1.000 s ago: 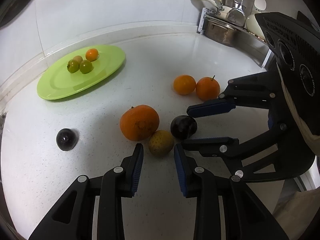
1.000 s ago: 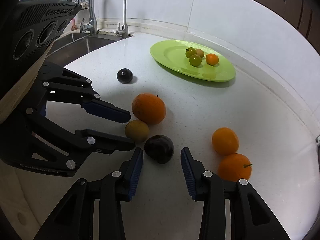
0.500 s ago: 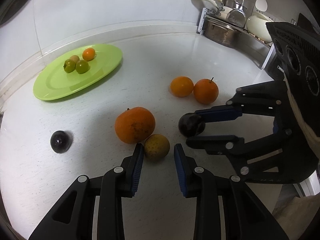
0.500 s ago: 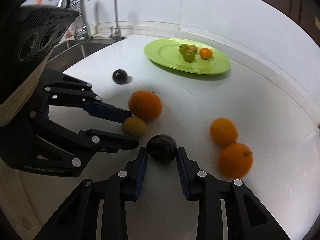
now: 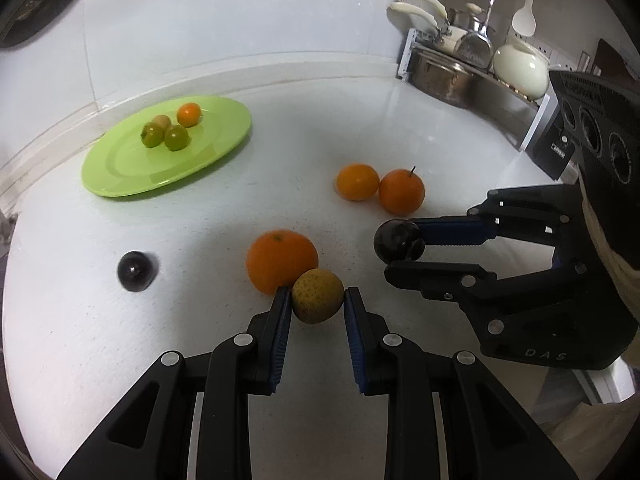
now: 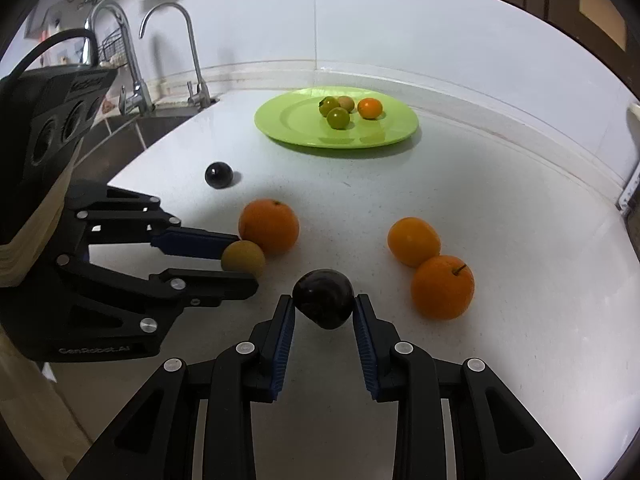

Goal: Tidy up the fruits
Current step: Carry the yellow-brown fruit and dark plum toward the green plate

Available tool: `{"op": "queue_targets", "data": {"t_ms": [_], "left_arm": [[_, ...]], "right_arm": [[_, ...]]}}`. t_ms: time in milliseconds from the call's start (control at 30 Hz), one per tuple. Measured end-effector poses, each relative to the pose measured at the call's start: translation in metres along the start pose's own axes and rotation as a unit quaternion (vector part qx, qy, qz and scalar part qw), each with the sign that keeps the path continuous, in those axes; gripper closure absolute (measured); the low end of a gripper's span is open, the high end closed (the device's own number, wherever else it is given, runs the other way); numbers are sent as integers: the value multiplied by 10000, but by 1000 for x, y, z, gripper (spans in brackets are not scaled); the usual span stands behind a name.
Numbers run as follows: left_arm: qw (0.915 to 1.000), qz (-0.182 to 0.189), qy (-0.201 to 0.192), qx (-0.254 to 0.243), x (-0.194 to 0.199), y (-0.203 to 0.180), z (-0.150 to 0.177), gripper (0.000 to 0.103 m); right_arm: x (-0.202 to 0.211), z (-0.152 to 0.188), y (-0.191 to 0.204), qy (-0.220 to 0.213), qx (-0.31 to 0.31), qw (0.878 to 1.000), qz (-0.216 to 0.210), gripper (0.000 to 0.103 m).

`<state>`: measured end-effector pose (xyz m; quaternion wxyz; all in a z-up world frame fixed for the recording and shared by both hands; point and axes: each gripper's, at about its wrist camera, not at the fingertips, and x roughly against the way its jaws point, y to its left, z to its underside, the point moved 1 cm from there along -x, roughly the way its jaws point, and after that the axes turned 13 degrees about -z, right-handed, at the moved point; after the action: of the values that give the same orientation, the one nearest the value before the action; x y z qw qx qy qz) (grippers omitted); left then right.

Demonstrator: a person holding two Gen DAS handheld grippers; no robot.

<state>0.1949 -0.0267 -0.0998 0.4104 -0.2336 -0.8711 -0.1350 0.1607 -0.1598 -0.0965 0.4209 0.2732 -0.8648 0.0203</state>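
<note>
My left gripper [image 5: 317, 300] is shut on a yellow-green fruit [image 5: 317, 301], seen too in the right wrist view [image 6: 243, 259], beside a large orange [image 5: 281, 261]. My right gripper [image 6: 324, 307] is shut on a dark plum [image 6: 323, 298], also in the left wrist view [image 5: 398, 241]. Both fruits are at or just above the white counter. A green plate [image 5: 132, 176] at the back left holds several small fruits [image 5: 170, 128]. Two oranges [image 5: 380, 189] lie together on the counter. A second dark plum [image 5: 135, 271] lies apart at the left.
A sink with taps [image 6: 128, 80] lies beyond the left gripper in the right wrist view. A dish rack with pots and utensils [image 5: 472, 64] stands at the back right. The wall and counter rim [image 5: 48, 120] run behind the plate.
Both grippers moved forward and closed: the left onto the yellow-green fruit, the right onto the dark plum. The plum has shifted away from the other two fruits.
</note>
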Motion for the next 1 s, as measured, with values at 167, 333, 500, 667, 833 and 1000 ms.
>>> {"op": "queue_targets", "data": {"t_ms": [167, 333, 500, 667, 833, 1000], "left_arm": [[9998, -105, -131, 111, 12, 6, 0, 76], [9992, -192, -264, 244, 25, 13, 0, 76], [9976, -334, -472, 378, 40, 22, -6, 76], [9953, -488, -670, 504, 54, 30, -13, 76], [9929, -690, -811, 535, 62, 39, -21, 76], [9897, -883, -957, 592, 68, 54, -29, 76]], "right_arm": [[9, -3, 8, -134, -54, 9999, 20, 72], [14, -6, 16, -248, -121, 9996, 63, 72], [22, -15, 24, -429, -109, 9990, 112, 72], [29, -28, 30, -650, -122, 9977, 161, 72], [34, -45, 33, -871, -151, 9959, 171, 72], [35, -63, 34, -1070, -160, 9939, 235, 72]]}}
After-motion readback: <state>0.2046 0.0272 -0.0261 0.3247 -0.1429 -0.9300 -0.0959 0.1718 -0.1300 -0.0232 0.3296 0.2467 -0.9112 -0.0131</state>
